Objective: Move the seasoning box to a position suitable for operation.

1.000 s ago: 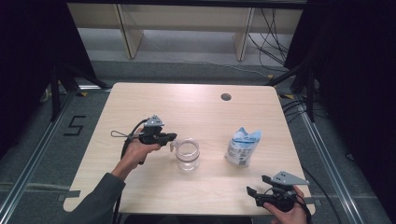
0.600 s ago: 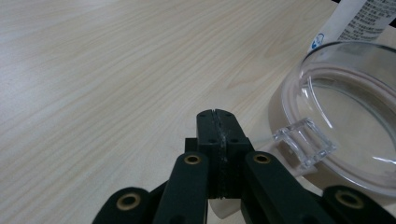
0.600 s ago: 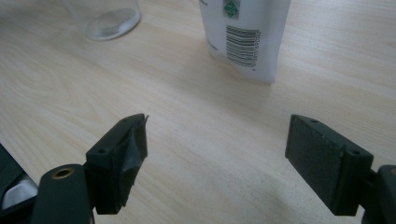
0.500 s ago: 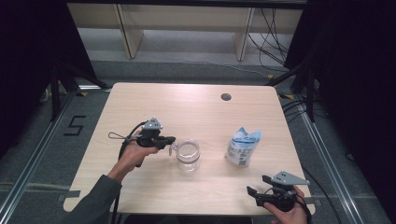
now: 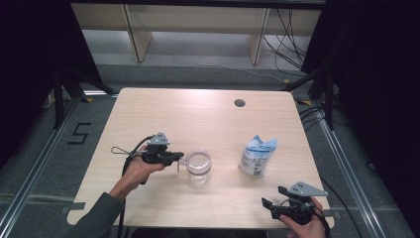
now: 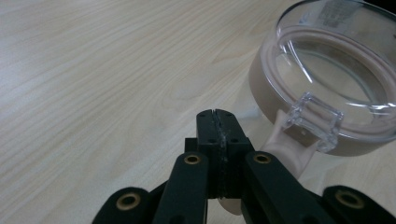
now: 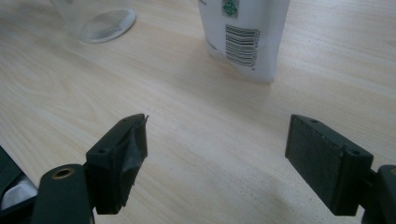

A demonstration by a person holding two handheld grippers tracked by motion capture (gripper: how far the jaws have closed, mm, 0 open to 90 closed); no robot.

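Observation:
A clear glass jar (image 5: 198, 167) with a small handle stands upright at the middle of the wooden table (image 5: 208, 119). In the left gripper view the jar (image 6: 327, 88) is at the upper right, its clear handle tab (image 6: 314, 120) reaching toward me. My left gripper (image 5: 178, 158) is at the jar's left side, its jaws shut together (image 6: 218, 135) just left of the handle. A white and blue pouch (image 5: 257, 156) stands to the right of the jar. My right gripper (image 5: 271, 203) hovers open near the front right edge, and the pouch (image 7: 245, 32) is ahead of its fingers.
A round cable hole (image 5: 239, 103) lies in the table's far right part. Metal rails and cables run on the floor around the table. The glass jar's base (image 7: 100, 18) is at the top left of the right gripper view.
My left gripper has drifted slightly toward the person, staying beside the jar's handle. The jar, the pouch and the right gripper have hardly moved.

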